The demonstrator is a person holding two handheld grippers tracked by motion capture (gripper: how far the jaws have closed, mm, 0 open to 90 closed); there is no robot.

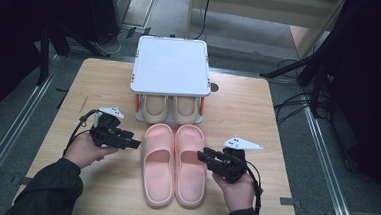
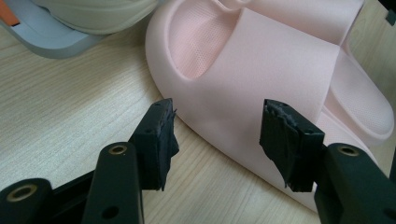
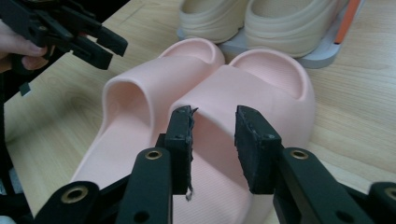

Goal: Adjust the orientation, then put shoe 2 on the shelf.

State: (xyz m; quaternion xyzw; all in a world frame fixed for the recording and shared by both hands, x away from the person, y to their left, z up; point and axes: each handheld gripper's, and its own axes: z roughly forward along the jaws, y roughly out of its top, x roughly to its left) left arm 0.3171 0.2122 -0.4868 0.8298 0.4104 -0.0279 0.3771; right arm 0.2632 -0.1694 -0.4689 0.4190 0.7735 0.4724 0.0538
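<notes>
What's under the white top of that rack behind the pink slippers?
Under the rack's white top sits a pair of beige slippers; only their near ends poke out. The rest is covered by the top.

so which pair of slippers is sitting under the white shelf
The beige slippers, tucked side by side under the white shelf. The pink slippers lie out on the bare wooden table, in front of it, between the two grippers.
</notes>
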